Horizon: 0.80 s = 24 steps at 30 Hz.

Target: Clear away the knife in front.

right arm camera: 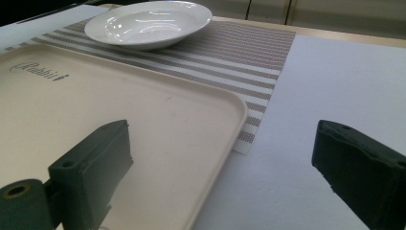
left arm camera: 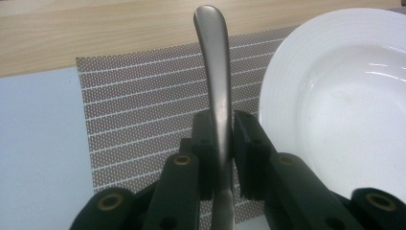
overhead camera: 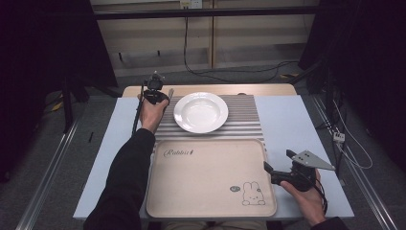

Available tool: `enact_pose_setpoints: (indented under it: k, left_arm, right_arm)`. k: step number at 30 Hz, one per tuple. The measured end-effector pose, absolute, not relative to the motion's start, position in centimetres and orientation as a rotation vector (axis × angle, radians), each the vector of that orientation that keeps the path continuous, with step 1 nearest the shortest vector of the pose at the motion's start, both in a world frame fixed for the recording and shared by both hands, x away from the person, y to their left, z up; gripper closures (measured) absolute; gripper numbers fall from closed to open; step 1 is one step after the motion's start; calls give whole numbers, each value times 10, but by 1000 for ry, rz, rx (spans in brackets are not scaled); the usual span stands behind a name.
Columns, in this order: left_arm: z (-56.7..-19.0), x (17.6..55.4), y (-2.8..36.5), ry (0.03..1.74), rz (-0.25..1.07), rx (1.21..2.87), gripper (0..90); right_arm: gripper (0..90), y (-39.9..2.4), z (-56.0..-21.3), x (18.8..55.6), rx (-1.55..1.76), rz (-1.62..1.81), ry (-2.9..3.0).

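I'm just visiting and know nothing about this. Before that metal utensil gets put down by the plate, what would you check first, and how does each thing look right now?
1. Grip on the metal utensil handle: ok. The left gripper has both jaws pressed against it.
2. Which utensil it is: cannot tell. Its working end is hidden below the jaws.
3. Landing spot: ok. The striped placemat left of the white plate is bare.
4. Gap to the plate: ok, but slim. The handle stands just beside the rim without touching.
5. Right gripper: ok. It is open, holds nothing, and sits by the beige tray, away from the plate.
6. Plate: ok. It is empty and lies flat on the placemat.
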<state>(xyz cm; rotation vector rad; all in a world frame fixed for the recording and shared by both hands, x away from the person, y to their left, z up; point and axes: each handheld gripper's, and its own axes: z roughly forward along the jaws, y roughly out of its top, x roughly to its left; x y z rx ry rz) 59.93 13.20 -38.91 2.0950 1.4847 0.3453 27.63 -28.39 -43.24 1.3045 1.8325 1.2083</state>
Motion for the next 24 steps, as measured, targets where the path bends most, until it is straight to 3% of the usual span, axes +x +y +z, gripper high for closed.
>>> enact_pose_setpoints:
  k: [24]
  left_arm:
    - [-364, 571, 135, 1440, 358, 2111, 797]
  right_arm:
    - [60, -283, -432, 275, 1299, 1206, 1832]
